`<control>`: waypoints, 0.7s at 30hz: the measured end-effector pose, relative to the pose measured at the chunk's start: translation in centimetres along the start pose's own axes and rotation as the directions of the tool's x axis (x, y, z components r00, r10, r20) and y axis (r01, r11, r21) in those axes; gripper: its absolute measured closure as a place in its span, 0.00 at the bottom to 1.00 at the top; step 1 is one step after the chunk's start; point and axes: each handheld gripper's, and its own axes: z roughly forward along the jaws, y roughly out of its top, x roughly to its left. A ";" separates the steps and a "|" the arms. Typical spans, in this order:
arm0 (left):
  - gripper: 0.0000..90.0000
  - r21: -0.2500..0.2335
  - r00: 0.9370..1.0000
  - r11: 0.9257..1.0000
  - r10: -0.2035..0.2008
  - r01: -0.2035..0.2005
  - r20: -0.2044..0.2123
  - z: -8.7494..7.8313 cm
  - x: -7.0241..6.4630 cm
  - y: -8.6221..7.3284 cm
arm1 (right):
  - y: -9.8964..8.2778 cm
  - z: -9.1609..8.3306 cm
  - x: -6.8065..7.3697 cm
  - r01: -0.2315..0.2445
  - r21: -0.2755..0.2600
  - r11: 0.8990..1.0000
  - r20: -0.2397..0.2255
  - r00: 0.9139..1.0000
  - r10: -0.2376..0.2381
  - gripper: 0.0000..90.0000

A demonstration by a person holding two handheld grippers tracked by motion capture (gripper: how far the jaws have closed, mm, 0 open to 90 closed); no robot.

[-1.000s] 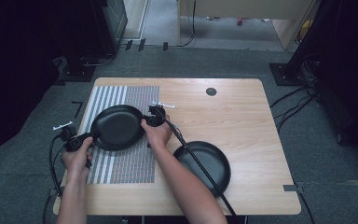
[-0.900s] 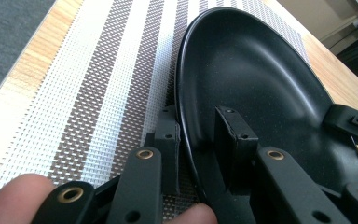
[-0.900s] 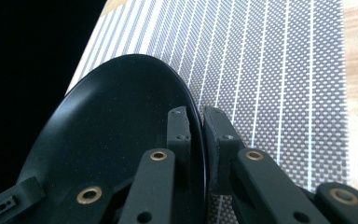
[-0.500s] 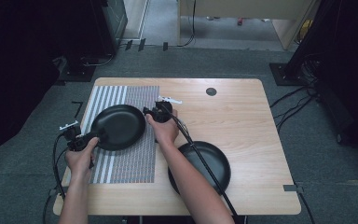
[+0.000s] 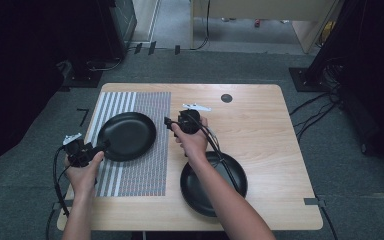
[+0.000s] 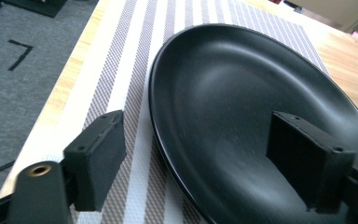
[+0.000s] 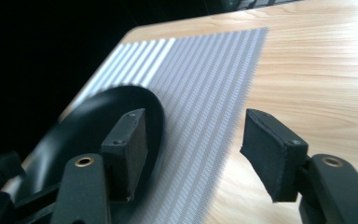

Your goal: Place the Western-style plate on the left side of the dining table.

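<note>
A black plate (image 5: 128, 136) lies on the striped placemat (image 5: 145, 170) at the table's left. My left gripper (image 5: 99, 147) is at the plate's near-left rim; its jaws have just been opening. In the left gripper view the gripper (image 6: 200, 163) stands open, the rim of the plate (image 6: 261, 107) passes between the jaws, and no pad presses on it. My right gripper (image 5: 170, 122) hovers off the plate's right edge and has also just been opening. In the right gripper view it (image 7: 196, 154) is open over the placemat (image 7: 205, 93), with the plate (image 7: 88, 130) at the left.
A second black plate (image 5: 192, 190) sits on the bare wood (image 5: 260, 125) at the front, partly under my right forearm. A small dark round disc (image 5: 226, 98) is set in the table near its far edge. Cables and dark equipment surround the table.
Both grippers were shut on the plate's opposite rims; now both are open. The right gripper has lifted away to the right, the left has drawn back slightly. The plate rests on the placemat.
</note>
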 end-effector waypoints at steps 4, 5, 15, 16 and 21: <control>0.20 -0.009 0.999 0.999 0.033 -0.033 0.007 -1.2 -1.3 -0.6 | -0.4 -2.1 -0.9 0.088 0.042 0.995 0.030 0.996 -0.090 0.38; 0.19 -0.011 0.999 0.999 0.041 -0.041 0.011 -1.5 -1.6 -0.7 | -0.5 -2.9 -1.2 0.093 0.039 0.995 0.021 0.995 -0.094 0.37; 0.12 -0.015 0.993 0.995 0.095 -0.094 0.076 -4.1 -4.0 -2.1 | -2.2 -8.5 -4.0 0.120 0.006 0.993 0.025 0.993 -0.120 0.33; 0.12 -0.015 0.992 0.995 0.098 -0.097 0.083 -4.2 -4.2 -2.2 | -2.5 -9.0 -4.4 0.123 0.009 0.992 0.025 0.992 -0.123 0.32; 0.11 -0.027 0.990 0.993 0.118 -0.116 0.084 -5.2 -4.9 -2.6 | -3.5 -11.0 -5.3 0.140 0.002 0.990 0.025 0.990 -0.140 0.32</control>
